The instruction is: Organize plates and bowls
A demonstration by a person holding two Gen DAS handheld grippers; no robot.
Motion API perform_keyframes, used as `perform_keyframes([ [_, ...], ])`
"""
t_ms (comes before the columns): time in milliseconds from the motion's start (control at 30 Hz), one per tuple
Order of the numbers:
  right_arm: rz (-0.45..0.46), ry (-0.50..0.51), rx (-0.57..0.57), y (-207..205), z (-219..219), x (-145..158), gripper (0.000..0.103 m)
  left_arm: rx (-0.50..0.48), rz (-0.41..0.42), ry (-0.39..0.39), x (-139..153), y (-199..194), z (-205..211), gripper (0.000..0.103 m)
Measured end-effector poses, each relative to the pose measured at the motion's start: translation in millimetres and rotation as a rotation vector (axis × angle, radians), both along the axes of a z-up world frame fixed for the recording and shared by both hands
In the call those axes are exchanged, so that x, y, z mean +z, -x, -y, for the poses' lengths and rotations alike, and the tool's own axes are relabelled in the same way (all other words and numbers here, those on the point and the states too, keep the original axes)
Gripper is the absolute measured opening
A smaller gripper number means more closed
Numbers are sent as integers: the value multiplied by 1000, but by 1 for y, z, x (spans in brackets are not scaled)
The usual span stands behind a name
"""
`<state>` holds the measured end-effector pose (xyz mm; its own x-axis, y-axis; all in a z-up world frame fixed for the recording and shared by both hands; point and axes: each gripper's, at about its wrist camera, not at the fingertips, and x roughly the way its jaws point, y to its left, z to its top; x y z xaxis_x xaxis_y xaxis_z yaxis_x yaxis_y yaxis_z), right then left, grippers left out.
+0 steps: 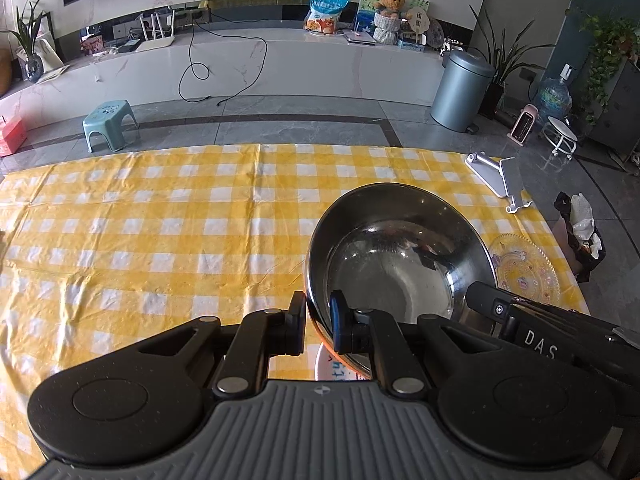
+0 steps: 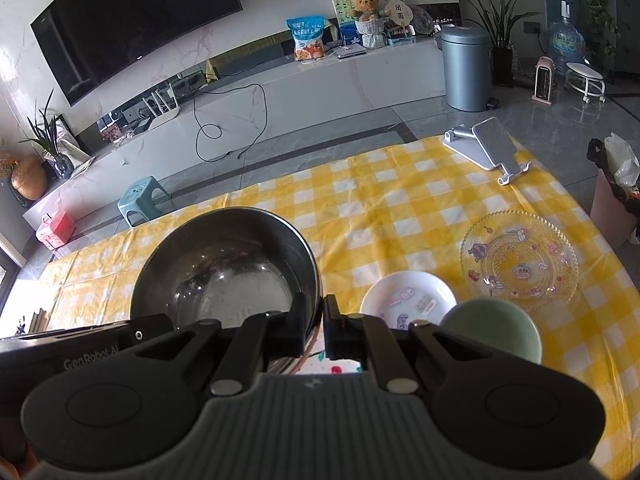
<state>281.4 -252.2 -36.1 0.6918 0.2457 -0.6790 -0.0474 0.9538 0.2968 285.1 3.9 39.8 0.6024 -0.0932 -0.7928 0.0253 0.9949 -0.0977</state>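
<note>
Steel fills the middle of both views: a large metal bowl (image 1: 394, 256) is pinched at its rim from two sides. In the left wrist view the left gripper (image 1: 320, 322) sits at lower centre, one finger outside the bowl's near-left wall and the other inside it, the jaws pressed onto the thin rim. In the right wrist view the right gripper (image 2: 314, 322) does the same at the bowl's (image 2: 224, 268) lower right edge, jaws nearly together with the rim between them. The bowl appears lifted off the yellow checked tablecloth (image 1: 160, 224), and beneath it a white dish with coloured marks (image 2: 340, 368) shows in the gap between the fingers. To the right in the right wrist view lie a white plate with stickers (image 2: 408, 296), a pale green bowl (image 2: 494, 328) just beside it and overlapping its lower right edge, and a clear glass plate with cartoon prints (image 2: 520, 260) further toward the right edge. A silver tablet stand (image 2: 484, 148) sits at the cloth's upper right corner, well apart from the dishes.
</note>
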Motion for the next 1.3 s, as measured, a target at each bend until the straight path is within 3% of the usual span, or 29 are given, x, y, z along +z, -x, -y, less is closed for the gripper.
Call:
perform_keyframes([
  [267,15,-36,44,67,-16,12,6,44,-27,30,10,54,-27,14],
  [533,-29,-60,90,113,-35,-3,6,84,-91,61,-4,94,-54,14],
  [733,-63,-64,103,128,-42,-18,7,92,-153,99,-23,106,-69,14],
  [1300,-118,-46,111,120,-54,-41,6,85,-219,84,-48,109,-76,15],
])
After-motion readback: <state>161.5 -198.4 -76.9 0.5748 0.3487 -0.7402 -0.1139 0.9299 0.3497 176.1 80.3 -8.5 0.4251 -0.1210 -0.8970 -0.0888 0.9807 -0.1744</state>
